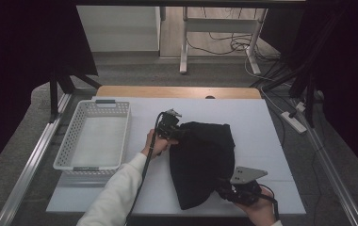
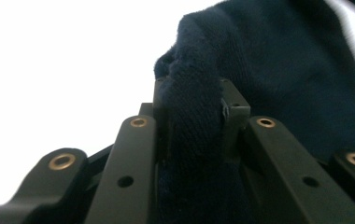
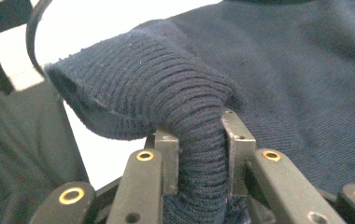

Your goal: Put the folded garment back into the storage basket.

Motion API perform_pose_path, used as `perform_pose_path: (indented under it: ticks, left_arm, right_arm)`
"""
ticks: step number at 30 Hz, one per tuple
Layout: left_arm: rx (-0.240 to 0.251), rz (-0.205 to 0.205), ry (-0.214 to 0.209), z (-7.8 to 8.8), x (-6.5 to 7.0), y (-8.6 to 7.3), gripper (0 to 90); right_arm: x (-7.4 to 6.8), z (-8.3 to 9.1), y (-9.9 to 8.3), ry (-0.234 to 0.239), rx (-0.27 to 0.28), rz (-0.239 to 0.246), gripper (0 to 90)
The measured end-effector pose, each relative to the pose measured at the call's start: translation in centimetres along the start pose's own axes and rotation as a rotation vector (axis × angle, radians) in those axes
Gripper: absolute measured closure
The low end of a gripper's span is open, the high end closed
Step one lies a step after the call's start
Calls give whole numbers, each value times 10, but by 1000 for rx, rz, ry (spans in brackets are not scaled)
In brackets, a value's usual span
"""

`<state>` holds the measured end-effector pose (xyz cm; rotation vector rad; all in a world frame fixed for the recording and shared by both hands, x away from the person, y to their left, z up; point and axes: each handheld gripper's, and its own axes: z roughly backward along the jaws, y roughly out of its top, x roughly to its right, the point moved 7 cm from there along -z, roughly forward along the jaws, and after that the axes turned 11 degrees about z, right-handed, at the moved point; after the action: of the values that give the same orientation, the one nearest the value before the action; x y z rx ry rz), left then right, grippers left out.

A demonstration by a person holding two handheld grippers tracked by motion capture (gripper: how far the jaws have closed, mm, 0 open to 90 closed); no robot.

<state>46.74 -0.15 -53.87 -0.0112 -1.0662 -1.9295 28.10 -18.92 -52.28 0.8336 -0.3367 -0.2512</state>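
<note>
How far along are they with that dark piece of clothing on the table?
Early on, it seems. Done: both grippers have hold of the dark garment. The left gripper pinches a fold near its top edge, the right gripper a ribbed cuff or hem. Left to do: it lies rumpled on the table, and the white basket beside it holds nothing.

The garment (image 1: pixel 203 160) is dark navy, ribbed at its cuff, on a white table (image 1: pixel 262 122). At its nine o'clock, a white perforated basket (image 1: pixel 94 136); the sleeve (image 1: pixel 116 193) is white.
</note>
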Motion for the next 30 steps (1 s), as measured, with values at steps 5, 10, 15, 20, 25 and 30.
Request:
perform_pose_path:
  ticks: [5, 10, 15, 20, 25, 30]
  left_arm:
    - [51, -13, -28, 13, 10, 11, 739]
    - [81, -30, -46, 21, 20, 22, 745]
    - [114, -32, -66, 30, 25, 31, 750]
    - [136, -35, -70, 39, 27, 37, 751]
    - [154, -35, -71, 48, 25, 41, 752]
    - [180, -32, -69, 61, 23, 46, 753]
  right_arm:
    - [7, 10, 11, -61, 59, 1, 723]
    - [15, 20, 23, -111, 114, 2, 723]
    - [21, 27, 31, -145, 146, 4, 723]
    - [24, 30, 36, -158, 173, -3, 723]
    - [26, 31, 43, -165, 197, -3, 723]
    - [27, 29, 52, -170, 215, 9, 723]
